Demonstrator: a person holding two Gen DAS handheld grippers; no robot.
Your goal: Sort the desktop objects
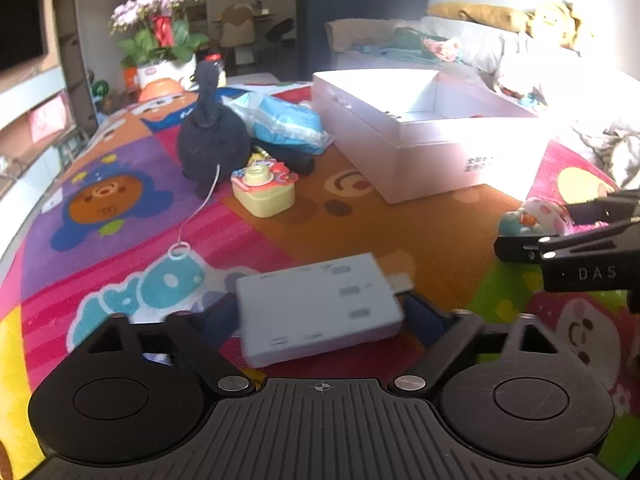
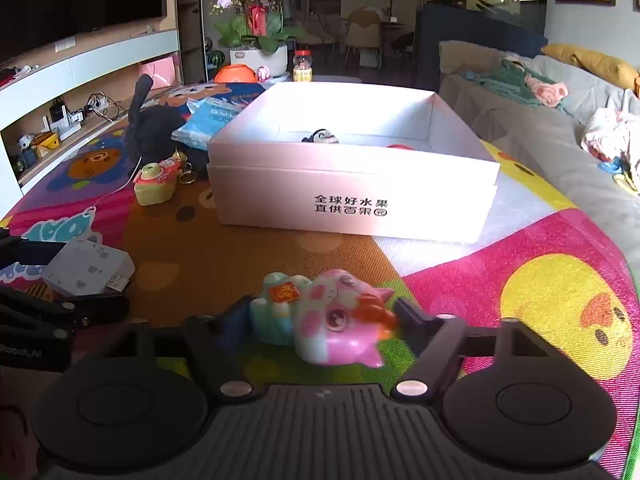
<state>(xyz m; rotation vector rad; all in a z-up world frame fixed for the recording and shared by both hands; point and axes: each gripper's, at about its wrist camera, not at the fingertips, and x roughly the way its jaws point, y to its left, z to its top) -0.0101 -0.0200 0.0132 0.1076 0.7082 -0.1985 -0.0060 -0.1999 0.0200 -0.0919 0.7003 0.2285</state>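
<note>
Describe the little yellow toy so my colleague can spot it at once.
Start at the big white box. On the mat off its left corner, before the black plush, sits the yellow toy camera. It alone is pale yellow and blocky, with a round lens.

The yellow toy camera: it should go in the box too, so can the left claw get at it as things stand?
Probably not yet. The left claw already has the grey card reader between its fingers. The yellow toy camera lies further off by the black plush, with bare mat between.
</note>
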